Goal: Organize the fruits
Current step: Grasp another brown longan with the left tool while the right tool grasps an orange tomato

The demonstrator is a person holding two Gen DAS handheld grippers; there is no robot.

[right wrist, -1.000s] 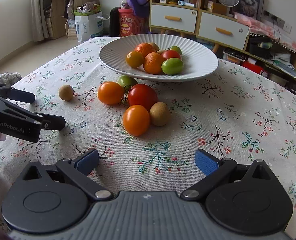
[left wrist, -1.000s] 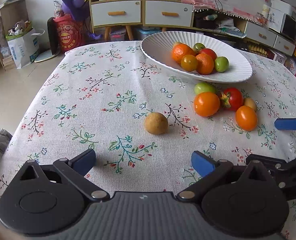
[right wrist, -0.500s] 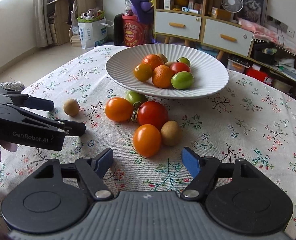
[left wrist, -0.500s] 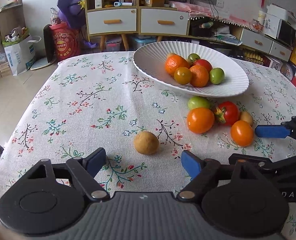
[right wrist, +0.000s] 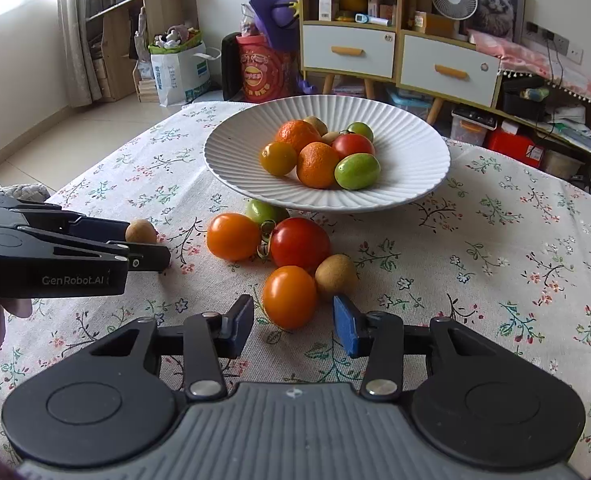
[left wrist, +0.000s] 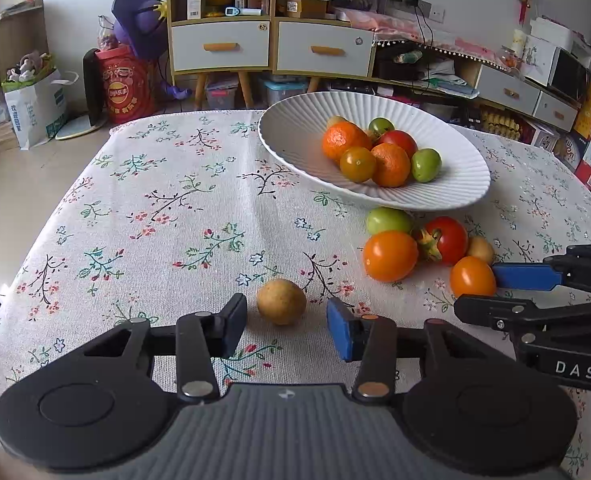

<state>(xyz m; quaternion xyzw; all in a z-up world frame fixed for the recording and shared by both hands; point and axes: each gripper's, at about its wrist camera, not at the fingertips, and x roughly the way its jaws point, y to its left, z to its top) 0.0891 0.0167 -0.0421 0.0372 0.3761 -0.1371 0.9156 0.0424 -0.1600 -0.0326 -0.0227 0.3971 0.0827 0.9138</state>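
Note:
A white ribbed plate (left wrist: pixel 287 136) (right wrist: pixel 415 152) holds several oranges and tomatoes. My left gripper (left wrist: pixel 287 326) is open, its fingers on either side of a small tan fruit (left wrist: pixel 281 301) (right wrist: pixel 140 232) lying on the cloth, not touching it. My right gripper (right wrist: pixel 293 322) is open around the near side of an orange tomato (right wrist: pixel 289 296) (left wrist: pixel 472 278). Beside that tomato lie a tan fruit (right wrist: pixel 336 276), a red tomato (right wrist: pixel 299 242), another orange tomato (right wrist: pixel 233 236) and a green one (right wrist: pixel 265 212) half under the plate rim.
A floral tablecloth (left wrist: pixel 167 208) covers the table. The right gripper's body (left wrist: pixel 551 312) shows at the right edge of the left wrist view; the left gripper's body (right wrist: pixel 55 252) shows at the left of the right wrist view. Cabinets (left wrist: pixel 271 44) and clutter stand behind the table.
Both grippers moved forward and narrowed. The tan fruit now sits between the left fingers and the orange tomato between the right fingers.

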